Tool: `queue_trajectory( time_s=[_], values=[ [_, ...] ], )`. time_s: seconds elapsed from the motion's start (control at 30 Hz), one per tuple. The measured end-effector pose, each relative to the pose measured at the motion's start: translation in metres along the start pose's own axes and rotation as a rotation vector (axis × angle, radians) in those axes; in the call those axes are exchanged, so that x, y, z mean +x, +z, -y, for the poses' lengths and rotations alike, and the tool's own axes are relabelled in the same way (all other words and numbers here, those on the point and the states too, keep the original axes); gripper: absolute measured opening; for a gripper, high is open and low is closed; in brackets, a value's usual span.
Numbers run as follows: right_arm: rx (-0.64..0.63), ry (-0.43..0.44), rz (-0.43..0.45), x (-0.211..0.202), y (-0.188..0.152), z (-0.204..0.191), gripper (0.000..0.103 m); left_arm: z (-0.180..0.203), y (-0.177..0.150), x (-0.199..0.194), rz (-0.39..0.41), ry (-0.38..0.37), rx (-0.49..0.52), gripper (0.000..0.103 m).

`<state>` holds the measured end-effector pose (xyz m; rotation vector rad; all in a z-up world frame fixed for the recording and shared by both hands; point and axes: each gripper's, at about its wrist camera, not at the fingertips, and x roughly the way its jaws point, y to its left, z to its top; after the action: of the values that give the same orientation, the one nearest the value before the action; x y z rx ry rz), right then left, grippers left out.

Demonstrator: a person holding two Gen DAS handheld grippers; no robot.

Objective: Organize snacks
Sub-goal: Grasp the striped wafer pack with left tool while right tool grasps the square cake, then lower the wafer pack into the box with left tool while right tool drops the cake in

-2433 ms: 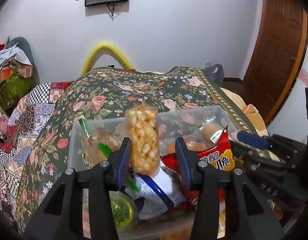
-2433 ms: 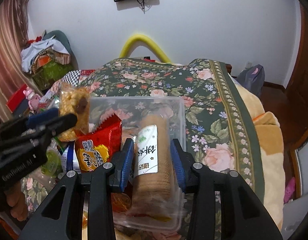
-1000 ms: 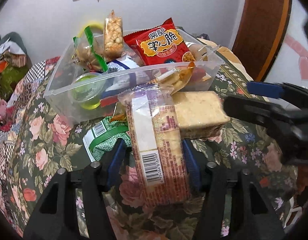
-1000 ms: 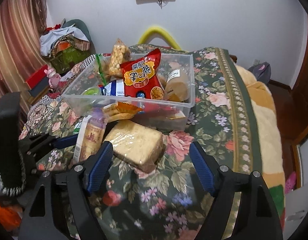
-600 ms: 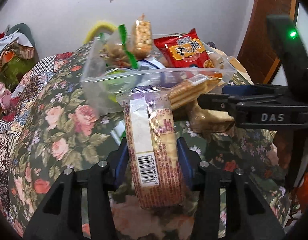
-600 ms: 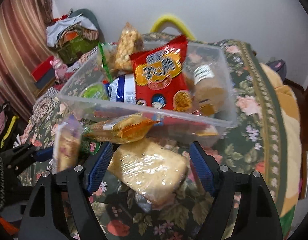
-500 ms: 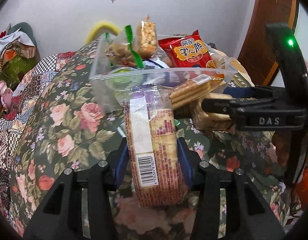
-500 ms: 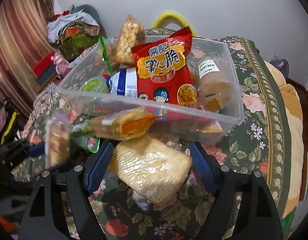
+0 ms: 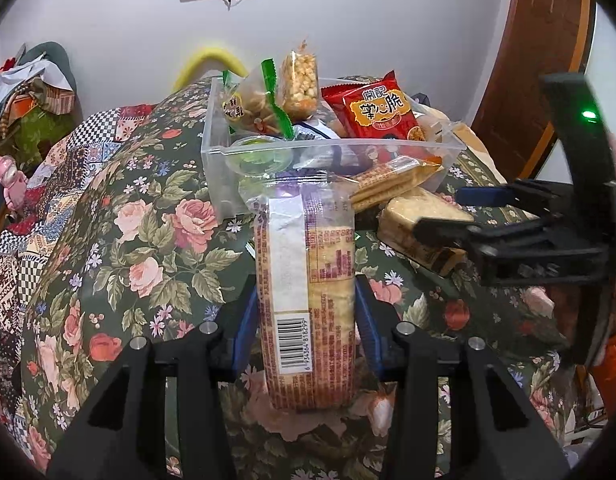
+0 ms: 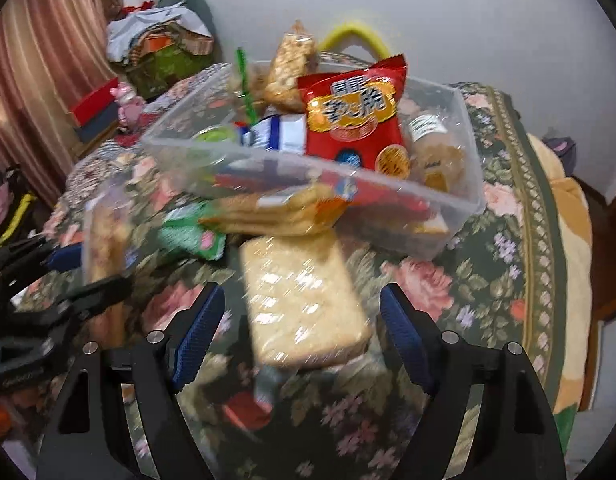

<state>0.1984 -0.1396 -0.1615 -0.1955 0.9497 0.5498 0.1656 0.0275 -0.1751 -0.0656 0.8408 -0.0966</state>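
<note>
My left gripper [image 9: 306, 316] is shut on a tall clear cracker pack [image 9: 308, 280] with a barcode, held upright in front of the clear plastic bin [image 9: 216, 148]. The bin holds a red chip bag [image 9: 378, 110], a puffed-snack pack [image 9: 300, 80] and several other snacks. My right gripper [image 10: 300, 332] is open, its jaws on either side of a square cracker block [image 10: 304, 292] lying on the floral cloth. A long biscuit pack [image 10: 276, 208] lies against the bin's front. The right gripper also shows in the left wrist view [image 9: 460, 212], with one finger over the cracker block [image 9: 412, 216].
A green packet [image 10: 196, 232] lies on the cloth left of the cracker block. The floral cloth [image 9: 128, 240] covers a raised surface that drops off at left and right. Clutter is piled at far left [image 9: 24, 108]. A wooden door [image 9: 532, 80] stands at right.
The left gripper closed on the barcode cracker pack and lifted it upright. The right gripper let go of its earlier pack, opened wide and moved in around the cracker block.
</note>
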Motion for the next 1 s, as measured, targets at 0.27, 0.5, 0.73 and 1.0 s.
queue_trajectory(
  time_s=[0.27, 0.5, 0.73, 1.0],
  values=[
    [0.056, 0.046, -0.055, 0.026, 0.002, 0.008, 0.062, -0.003, 0.002, 0.001, 0.000, -0.002, -0.013, 0.045],
    [0.066, 0.010, -0.004, 0.005, -0.012, 0.003, 0.053, -0.003, 0.005, -0.004, 0.017, 0.001, -0.014, 0.045],
    [0.114, 0.003, 0.057, -0.026, -0.023, 0.010, 0.053, -0.007, 0.019, -0.016, 0.057, -0.010, -0.037, 0.045],
    [0.125, -0.010, 0.184, -0.062, 0.001, 0.010, 0.053, -0.012, 0.052, -0.029, 0.129, -0.011, -0.053, 0.045]
  ],
)
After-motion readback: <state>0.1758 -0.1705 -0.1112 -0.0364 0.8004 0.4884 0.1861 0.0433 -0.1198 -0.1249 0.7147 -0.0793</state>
